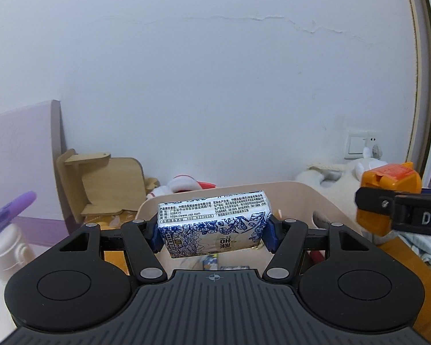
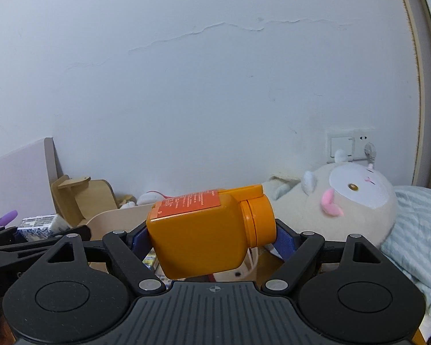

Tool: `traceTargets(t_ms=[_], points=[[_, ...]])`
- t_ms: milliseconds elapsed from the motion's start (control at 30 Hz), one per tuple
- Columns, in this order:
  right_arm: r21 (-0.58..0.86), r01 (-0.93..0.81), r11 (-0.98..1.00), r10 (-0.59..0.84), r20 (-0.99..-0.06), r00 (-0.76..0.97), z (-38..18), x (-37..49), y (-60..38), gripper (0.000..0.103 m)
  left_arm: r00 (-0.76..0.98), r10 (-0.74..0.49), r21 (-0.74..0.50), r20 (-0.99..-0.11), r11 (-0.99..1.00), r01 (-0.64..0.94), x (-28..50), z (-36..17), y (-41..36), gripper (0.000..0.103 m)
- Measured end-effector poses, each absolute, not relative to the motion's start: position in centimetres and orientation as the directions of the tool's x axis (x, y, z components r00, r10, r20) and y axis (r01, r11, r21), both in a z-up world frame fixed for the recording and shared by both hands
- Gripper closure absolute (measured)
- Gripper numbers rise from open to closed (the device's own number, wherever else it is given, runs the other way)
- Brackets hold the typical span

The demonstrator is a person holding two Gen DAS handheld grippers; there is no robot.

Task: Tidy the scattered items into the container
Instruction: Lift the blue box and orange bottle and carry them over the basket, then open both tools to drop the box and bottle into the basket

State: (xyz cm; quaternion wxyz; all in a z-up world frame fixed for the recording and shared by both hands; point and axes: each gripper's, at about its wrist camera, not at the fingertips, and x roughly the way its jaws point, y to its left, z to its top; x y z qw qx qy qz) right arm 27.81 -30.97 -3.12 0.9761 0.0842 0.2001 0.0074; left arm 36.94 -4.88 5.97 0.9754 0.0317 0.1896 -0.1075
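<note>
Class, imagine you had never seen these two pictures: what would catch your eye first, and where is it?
First, the bright orange bottle lying sideways, clamped in the right gripper. Next, the blue-and-white tissue pack held in the left gripper in front of the beige container. Behind, by the wall at the right, lies a cream plush toy with a pink tongue.

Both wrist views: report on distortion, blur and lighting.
Left wrist view: fisheye bends the door frame; the tissue pack print is sharp; the purple bottle at the edge is blurred. Right wrist view: the orange bottle is crisp, its label text unreadable; the light is soft and even.
</note>
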Motion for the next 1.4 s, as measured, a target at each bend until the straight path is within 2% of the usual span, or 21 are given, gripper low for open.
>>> traceTargets(t_ms=[300, 633, 1133, 1200, 1333, 1400], points=[[0.16, 0.006, 0.987, 0.067, -0.445, 0.893, -4.3, 31.8, -30.3, 0.021, 0.879, -0.13, 0.043, -0.458, 0.985, 0.168, 42.3, 4.0, -5.3, 0.039], [0.118, 0.016, 0.993, 0.047, -0.515, 0.856, -6.3, 35.2, -29.1, 0.021, 0.805, -0.115, 0.031, -0.583, 0.986, 0.163, 46.0, 1.2, -4.5, 0.039], [0.146, 0.054, 0.988, 0.044, -0.597, 0.801, -9.0, 37.6, -29.4, 0.021, 0.78, -0.118, 0.055, -0.615, 0.98, 0.192, 46.3, -0.4, -5.4, 0.038], [0.139, 0.052, 0.989, 0.042, -0.598, 0.8, -9.0, 37.6, -29.3, 0.021, 0.772, -0.132, 0.048, -0.621, 0.977, 0.206, 46.2, -0.6, -5.5, 0.037], [0.14, 0.048, 0.989, 0.047, -0.601, 0.798, -9.0, 37.4, -29.3, 0.02, 0.786, -0.128, 0.061, -0.605, 0.977, 0.206, 45.8, -0.3, -5.6, 0.025], [0.144, 0.049, 0.988, 0.049, -0.606, 0.794, -9.0, 37.4, -29.2, 0.019, 0.789, -0.134, 0.054, -0.6, 0.977, 0.207, 45.7, -0.1, -5.6, 0.025]])
